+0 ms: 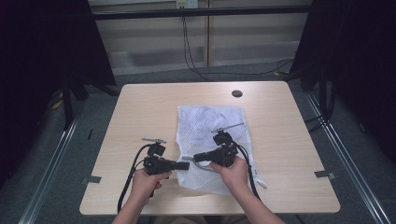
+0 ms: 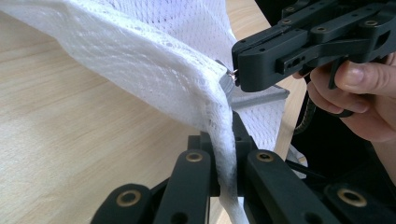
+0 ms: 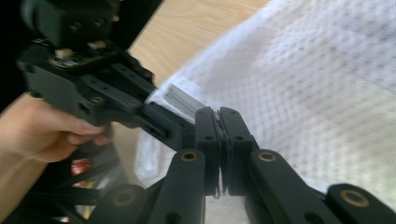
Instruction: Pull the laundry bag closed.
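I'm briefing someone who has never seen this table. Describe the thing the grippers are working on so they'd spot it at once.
On the light wooden table, look at the middle, just in front of the person's hands. There lies a white mesh bag, flat, with its near edge pinched by the left gripper and the right gripper. It is the one soft white item there, with a grey zip.

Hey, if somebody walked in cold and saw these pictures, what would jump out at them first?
A white mesh bag lies mid-table on the pale wooden table. Both handheld grippers meet at its near left corner: the left gripper is clamped on the bag's edge, and the right gripper is shut beside it, apparently on the zipper end.
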The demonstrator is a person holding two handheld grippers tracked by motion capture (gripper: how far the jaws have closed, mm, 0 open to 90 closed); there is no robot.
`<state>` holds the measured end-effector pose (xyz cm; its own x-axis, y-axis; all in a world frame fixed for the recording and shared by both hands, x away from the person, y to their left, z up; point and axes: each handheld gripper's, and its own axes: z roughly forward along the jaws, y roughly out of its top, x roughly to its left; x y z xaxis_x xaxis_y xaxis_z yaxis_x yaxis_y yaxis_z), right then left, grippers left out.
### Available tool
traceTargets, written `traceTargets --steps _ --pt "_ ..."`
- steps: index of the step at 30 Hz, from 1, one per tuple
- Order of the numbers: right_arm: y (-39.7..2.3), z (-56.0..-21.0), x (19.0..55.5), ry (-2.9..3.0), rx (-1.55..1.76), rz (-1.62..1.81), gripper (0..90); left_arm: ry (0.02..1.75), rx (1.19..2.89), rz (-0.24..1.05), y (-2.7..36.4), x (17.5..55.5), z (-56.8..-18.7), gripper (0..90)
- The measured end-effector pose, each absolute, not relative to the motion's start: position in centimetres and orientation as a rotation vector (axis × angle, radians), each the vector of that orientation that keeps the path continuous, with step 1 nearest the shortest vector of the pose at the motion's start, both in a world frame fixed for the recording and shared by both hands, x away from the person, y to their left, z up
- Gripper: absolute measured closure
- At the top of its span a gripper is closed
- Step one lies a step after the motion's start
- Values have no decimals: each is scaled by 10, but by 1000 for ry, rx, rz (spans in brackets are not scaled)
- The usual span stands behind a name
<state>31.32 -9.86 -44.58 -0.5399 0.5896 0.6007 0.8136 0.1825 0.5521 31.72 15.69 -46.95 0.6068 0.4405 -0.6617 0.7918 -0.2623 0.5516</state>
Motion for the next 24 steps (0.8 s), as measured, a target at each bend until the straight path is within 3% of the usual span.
traceTargets --steps 24 --pt "-122 -451 313 -2202 -1403 -1284 870 1014 1867 -461 168 319 -468 898"
